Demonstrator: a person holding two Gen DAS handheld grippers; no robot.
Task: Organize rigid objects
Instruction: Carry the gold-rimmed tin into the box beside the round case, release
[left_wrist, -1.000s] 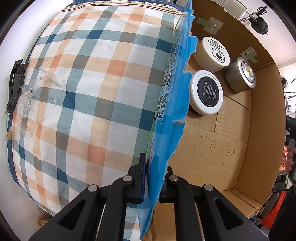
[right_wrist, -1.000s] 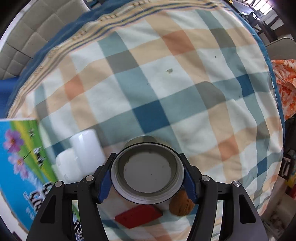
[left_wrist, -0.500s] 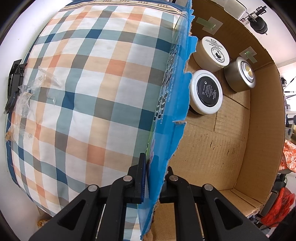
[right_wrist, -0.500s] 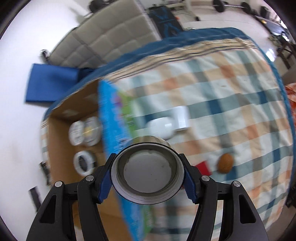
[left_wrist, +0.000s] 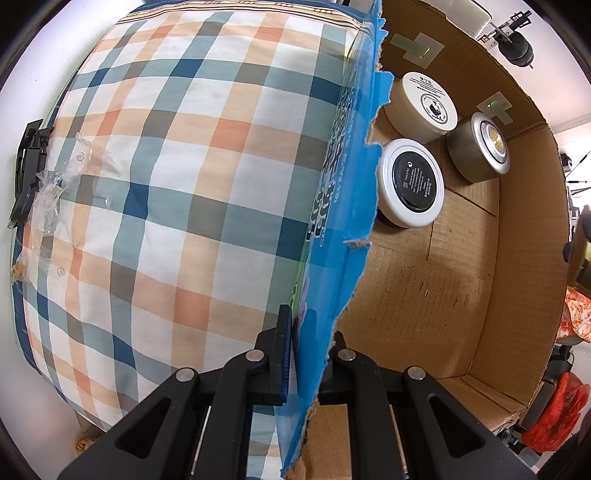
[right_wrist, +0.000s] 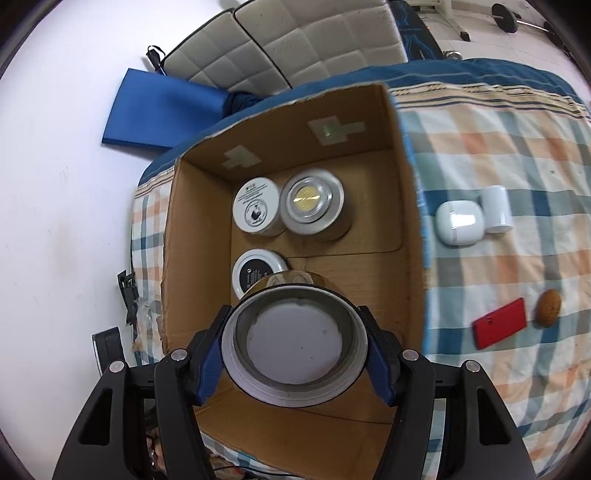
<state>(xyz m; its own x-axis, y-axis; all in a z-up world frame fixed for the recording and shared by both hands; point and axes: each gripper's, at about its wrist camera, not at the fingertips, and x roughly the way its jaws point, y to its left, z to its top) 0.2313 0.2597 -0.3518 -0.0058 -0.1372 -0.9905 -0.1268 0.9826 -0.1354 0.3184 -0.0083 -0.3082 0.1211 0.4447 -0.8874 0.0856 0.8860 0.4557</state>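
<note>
Left wrist view: the left gripper (left_wrist: 308, 343) is seen at the bottom centre, its fingers pressed together on the blue printed wall (left_wrist: 343, 206) of the cardboard box (left_wrist: 524, 258) — one finger outside, one inside. The box fills the right half of the frame. Three round containers are placed in its upper part: a cream jar (left_wrist: 424, 101), a white jar with black lid (left_wrist: 412, 182) and a silver tin (left_wrist: 480, 147). The lower part of the box floor is bare cardboard. The checked cloth (left_wrist: 177, 184) covers the left half, and crumpled clear plastic (left_wrist: 55, 184) lies at its left edge.

Right wrist view: the right gripper (right_wrist: 295, 347) is seen at the bottom centre, its fingers pinching a round metal tin (right_wrist: 295, 343) from both sides. The tin is held above the open box (right_wrist: 408, 229), over its lower part. On the checked cloth at the right of the frame are found a white case (right_wrist: 460, 223), a white cylinder (right_wrist: 496, 208), a red flat object (right_wrist: 500, 328) and a brown nut-like object (right_wrist: 548, 306).
</note>
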